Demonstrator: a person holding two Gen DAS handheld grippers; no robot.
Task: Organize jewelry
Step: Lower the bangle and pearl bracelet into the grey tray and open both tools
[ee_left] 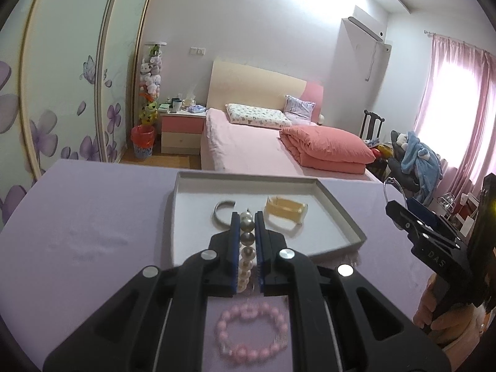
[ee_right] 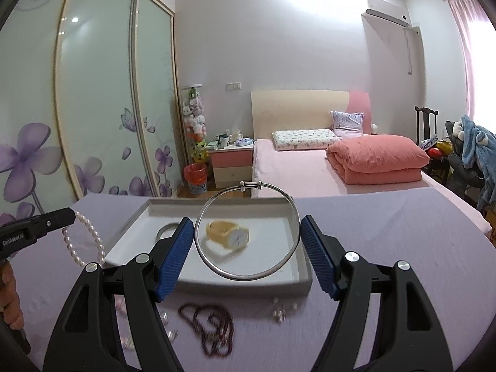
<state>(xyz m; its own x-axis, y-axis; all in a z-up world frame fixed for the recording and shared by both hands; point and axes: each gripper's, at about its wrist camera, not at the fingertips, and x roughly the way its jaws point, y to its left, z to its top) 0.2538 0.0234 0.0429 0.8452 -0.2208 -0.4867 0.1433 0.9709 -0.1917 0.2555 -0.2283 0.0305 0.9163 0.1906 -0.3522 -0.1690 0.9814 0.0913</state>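
My left gripper (ee_left: 247, 217) is shut on a white pearl bracelet (ee_left: 246, 241), held just above the near edge of the grey tray (ee_left: 341, 207); the bracelet also hangs at left in the right wrist view (ee_right: 83, 238). My right gripper (ee_right: 248, 232) holds a thin silver bangle (ee_right: 248, 274) upright between its blue pads (ee_right: 173, 254), above the tray (ee_right: 130, 235). In the tray lie a yellow watch (ee_right: 229, 235) and a grey open cuff (ee_left: 221, 214). A pink bead bracelet (ee_left: 251, 331) and a dark red bead necklace (ee_right: 210, 325) lie on the lilac table in front of the tray.
Small silver earrings (ee_right: 280, 313) lie on the table (ee_left: 77, 223) near the tray's front right corner. A pink bed (ee_right: 310, 167) and a wardrobe with flower doors (ee_right: 93, 108) stand beyond the table's far edge.
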